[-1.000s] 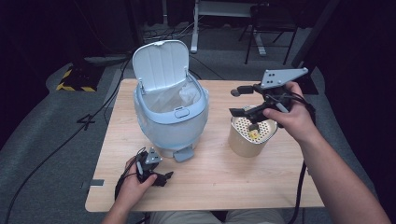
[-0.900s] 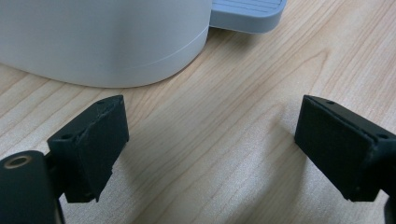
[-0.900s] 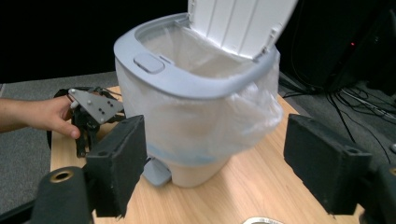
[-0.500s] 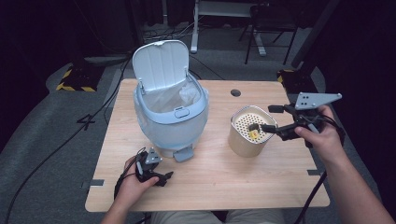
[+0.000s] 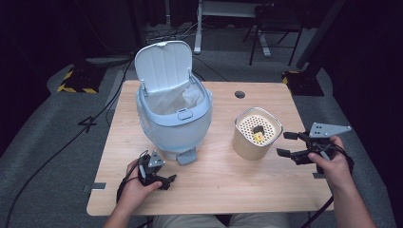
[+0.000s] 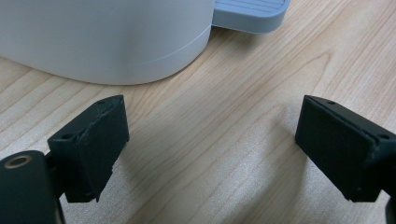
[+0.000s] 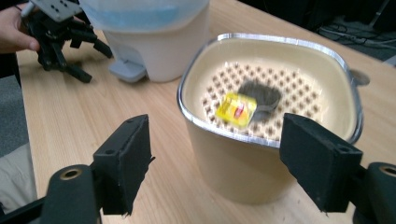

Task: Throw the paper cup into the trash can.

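Observation:
A beige container (image 5: pixel 247 147) with a perforated insert stands right of centre on the table. On the insert lie a yellow packet (image 5: pixel 258 137) and a dark scrap (image 5: pixel 258 129). My right gripper (image 5: pixel 284 144) hovers low just right of the container and points at it. Its jaws have just been closing, they stand open, and nothing is between them. In the right gripper view the container (image 7: pixel 243 168) rises ahead of the right gripper (image 7: pixel 217 121), with the yellow packet (image 7: pixel 236 109) inside. My left gripper (image 5: pixel 169 182) rests open on the table before a light-blue pedal bin (image 5: pixel 173 121).
The bin's lid stands up and a white liner shows inside; its pedal (image 6: pixel 250 14) faces the left gripper (image 6: pixel 210 121). The wooden table (image 5: pixel 228 190) has a cable hole (image 5: pixel 240 94) at the back. Cables and furniture legs lie on the floor beyond.
My right gripper came down and to the right, from above the container to beside its right wall, and its jaws narrowed. The left hand stayed put.

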The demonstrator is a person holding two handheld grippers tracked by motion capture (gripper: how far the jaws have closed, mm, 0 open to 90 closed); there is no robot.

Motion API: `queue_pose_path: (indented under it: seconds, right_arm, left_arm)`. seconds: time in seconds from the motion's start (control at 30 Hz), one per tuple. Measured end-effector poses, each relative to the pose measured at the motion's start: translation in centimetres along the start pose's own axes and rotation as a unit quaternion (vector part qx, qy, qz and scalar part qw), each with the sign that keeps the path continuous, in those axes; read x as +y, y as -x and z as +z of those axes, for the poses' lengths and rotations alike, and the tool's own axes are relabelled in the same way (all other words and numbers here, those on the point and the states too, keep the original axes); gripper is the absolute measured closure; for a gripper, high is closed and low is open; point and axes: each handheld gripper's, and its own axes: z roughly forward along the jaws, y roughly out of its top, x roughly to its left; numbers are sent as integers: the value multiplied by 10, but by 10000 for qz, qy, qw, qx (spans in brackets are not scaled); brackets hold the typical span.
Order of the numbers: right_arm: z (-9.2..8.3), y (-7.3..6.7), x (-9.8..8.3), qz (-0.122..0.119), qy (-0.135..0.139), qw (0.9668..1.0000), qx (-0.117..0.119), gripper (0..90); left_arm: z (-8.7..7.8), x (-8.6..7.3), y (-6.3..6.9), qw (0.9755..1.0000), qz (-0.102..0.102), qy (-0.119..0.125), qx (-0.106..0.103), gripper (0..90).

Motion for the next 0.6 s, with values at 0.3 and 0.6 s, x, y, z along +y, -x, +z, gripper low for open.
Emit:
queue_pose_path:
  seconds: [0.3, 0.6]
  right_arm:
    - [10, 7, -52, 370, -146, 9989, -256, 243]
    - [26, 16, -85, 493, -517, 9967, -373, 243]
  left_arm:
    - [-1, -1, 2, 10000, -61, -14, 68, 104]
    - [-1, -1, 3, 9999, -137, 6, 85, 110]
